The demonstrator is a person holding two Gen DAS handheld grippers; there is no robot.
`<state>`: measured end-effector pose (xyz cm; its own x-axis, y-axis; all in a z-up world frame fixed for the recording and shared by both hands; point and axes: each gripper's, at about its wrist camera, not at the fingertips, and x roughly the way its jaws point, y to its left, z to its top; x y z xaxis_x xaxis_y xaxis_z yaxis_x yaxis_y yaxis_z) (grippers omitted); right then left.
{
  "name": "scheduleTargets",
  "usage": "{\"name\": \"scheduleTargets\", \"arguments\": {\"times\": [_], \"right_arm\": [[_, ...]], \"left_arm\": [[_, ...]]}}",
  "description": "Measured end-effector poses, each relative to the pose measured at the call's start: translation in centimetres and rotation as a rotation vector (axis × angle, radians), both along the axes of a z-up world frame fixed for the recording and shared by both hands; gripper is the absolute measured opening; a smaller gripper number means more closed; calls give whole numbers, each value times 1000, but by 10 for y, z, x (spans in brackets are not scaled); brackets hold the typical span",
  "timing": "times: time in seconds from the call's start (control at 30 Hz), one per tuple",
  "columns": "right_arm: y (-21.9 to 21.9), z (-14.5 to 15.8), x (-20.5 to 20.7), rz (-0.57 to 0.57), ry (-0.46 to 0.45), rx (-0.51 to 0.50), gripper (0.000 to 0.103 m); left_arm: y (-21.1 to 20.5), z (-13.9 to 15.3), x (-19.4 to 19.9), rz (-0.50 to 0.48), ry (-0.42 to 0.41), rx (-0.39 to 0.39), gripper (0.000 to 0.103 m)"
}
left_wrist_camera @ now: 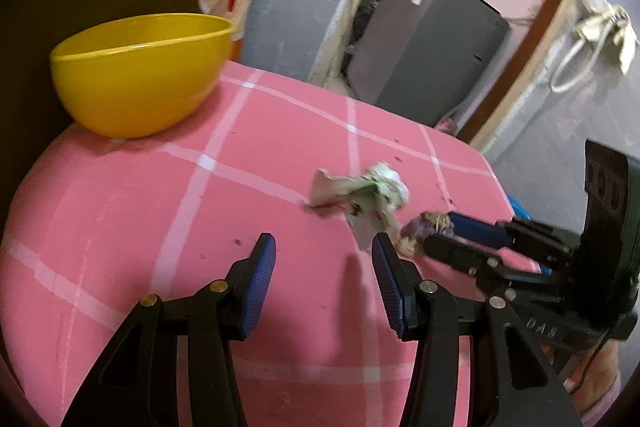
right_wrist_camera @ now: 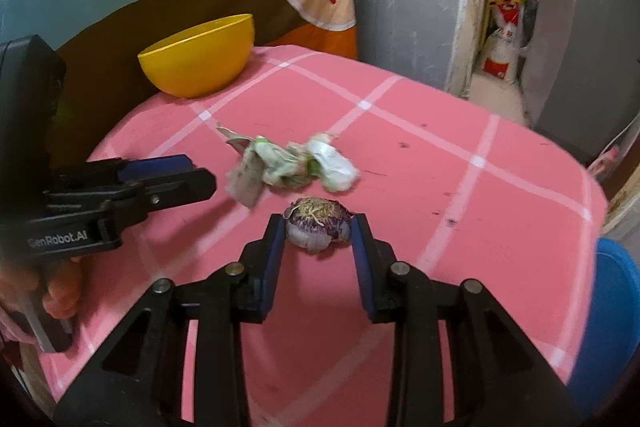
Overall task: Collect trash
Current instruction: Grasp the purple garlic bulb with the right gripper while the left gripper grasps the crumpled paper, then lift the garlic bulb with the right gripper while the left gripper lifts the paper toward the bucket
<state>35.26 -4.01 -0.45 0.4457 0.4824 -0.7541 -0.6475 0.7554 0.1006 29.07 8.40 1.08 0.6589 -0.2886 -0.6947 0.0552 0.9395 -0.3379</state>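
1. Two pieces of trash lie near the middle of the pink checked tablecloth point(right_wrist_camera: 460, 131): a crumpled white-green paper wrapper point(right_wrist_camera: 292, 163) and a purple-white papery garlic bulb point(right_wrist_camera: 318, 225).
2. Our right gripper point(right_wrist_camera: 319, 227) has its jaws around the bulb; whether the pads press it we cannot tell. We judge the bulb light, firm and flaky, best held at its widest sides.
3. Our left gripper point(left_wrist_camera: 324, 259) is wide open and holds nothing, just beside the wrapper, which looks soft and very light.
4. We see a yellow plastic bowl point(right_wrist_camera: 200, 59) at the far corner.

Soft, even indoor light falls on the pink tabletop point(left_wrist_camera: 280, 227), with no glare. The fingers point(left_wrist_camera: 260, 283) cast only faint shadows. Both fisheye views bend straight lines strongly and darken to black at the corners. The crumpled wrapper point(right_wrist_camera: 292, 163) and the background doorway look smeared by motion blur.
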Motion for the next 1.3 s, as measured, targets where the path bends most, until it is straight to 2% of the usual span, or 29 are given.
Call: {"name": "scheduleTargets", "arguments": {"times": [0.23, 0.33, 0.57, 0.8, 0.97, 1.13, 1.3], "right_arm": [[-32, 4, 2, -58, -7, 35, 45], [-42, 6, 6, -90, 2, 68, 45], [-54, 6, 4, -117, -10, 65, 45], [-66, 8, 0, -129, -26, 69, 45], [-70, 9, -3, -142, -35, 86, 45], [-73, 9, -8, -148, -52, 99, 44], [-75, 10, -17, -152, -72, 107, 44]], "left_arm": [[-33, 1, 4, -80, -13, 94, 44], [-42, 1, 12, -62, -12, 136, 44], [-48, -4, 27, 3, 1, 157, 44], [-48, -10, 33, 29, 43, 160, 23], [-49, -9, 32, 36, 44, 175, 7], [-56, -6, 19, 31, 20, 189, 1], [-61, 2, 1, 21, -41, 178, 1]]}}
